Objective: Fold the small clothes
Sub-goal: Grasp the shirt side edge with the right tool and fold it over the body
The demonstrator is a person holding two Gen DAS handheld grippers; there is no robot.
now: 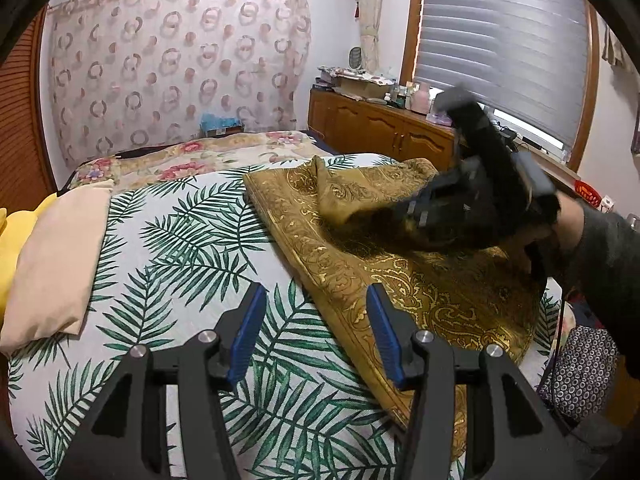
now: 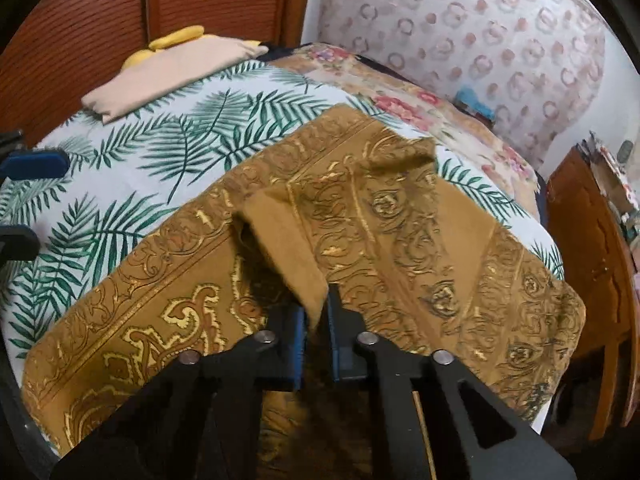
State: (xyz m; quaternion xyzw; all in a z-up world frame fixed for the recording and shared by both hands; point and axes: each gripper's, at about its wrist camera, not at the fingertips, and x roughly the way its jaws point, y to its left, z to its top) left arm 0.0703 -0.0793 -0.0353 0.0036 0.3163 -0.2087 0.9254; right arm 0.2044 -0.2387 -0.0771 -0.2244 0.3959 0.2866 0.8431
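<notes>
On the bed (image 1: 168, 240), spread with a white cover printed in green palm fronds, your mustard-gold cloth (image 1: 420, 288) lies across the right-hand half, its ornate gold scrollwork facing up and its near edge draped over the side of the mattress. Behind it a floral quilt (image 1: 208, 156) covers the far end of the bed, and a sheer curtain (image 1: 172, 64) patterned with rings hangs on the wall beyond. To the right a wooden dresser (image 1: 384, 128) stands under a window with its blinds (image 1: 504, 40) lowered. A beige cushion (image 1: 56, 264) rests at the bed's left edge, with something yellow tucked behind it.

Your right gripper (image 2: 318, 320) is clamped tight on a lifted flap of the cloth (the plain underside shows where the flap turns over), the blue pads pressed to either side of the fabric; seen from your left wrist, the tool and your sleeved hand are motion-blurred above the cloth. The rest of the cloth stays flat on the bed around that raised fold.

Your left gripper (image 1: 316, 332) hangs about half open over the near edge of the cloth, with nothing between its blue pads (image 1: 250, 332), one finger above the palm print and the other above the gold border.
</notes>
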